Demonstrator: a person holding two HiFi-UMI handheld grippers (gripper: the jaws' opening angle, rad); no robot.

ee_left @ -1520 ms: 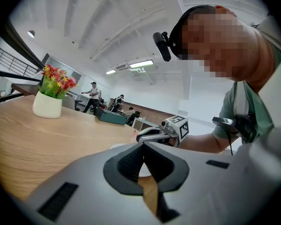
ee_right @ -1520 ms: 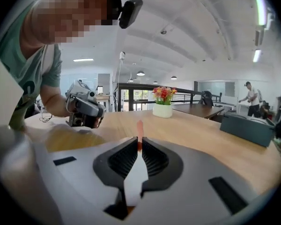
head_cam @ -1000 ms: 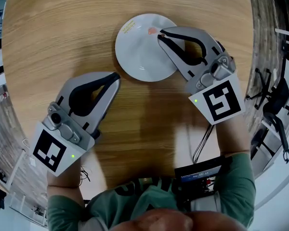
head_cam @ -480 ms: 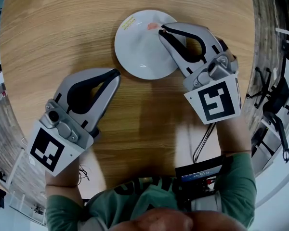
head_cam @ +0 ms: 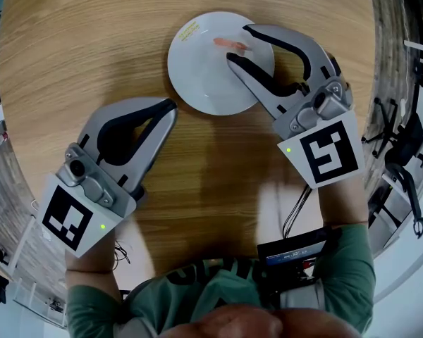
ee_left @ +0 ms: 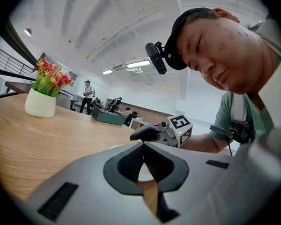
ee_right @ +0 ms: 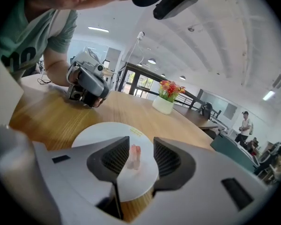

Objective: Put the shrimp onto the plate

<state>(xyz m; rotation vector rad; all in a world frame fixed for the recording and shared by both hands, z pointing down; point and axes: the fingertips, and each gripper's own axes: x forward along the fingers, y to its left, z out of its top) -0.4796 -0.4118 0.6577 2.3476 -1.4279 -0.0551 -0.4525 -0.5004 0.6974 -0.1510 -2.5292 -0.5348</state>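
Note:
A small pink shrimp (head_cam: 230, 44) lies on the white plate (head_cam: 199, 76) at the far middle of the round wooden table. My right gripper (head_cam: 238, 44) reaches over the plate's right side. Its jaws are opening, and the shrimp lies between the two fingers with neither pad pressing on it. In the right gripper view the shrimp (ee_right: 134, 157) rests on the plate (ee_right: 96, 136), with a gap to the ribbed pads (ee_right: 116, 156) on both sides. My left gripper (head_cam: 170, 106) is shut and holds nothing. It rests on the table just short of the plate's near-left rim.
A white pot of red and yellow flowers (ee_right: 164, 103) stands further out on the table (head_cam: 70, 62). The left gripper (ee_right: 87, 87) shows beyond the plate in the right gripper view. Cables and a dark device hang at the person's chest (head_cam: 290, 253).
The right gripper's jaws have spread wide and let go of the shrimp, which now lies on the plate. The left gripper has stayed put.

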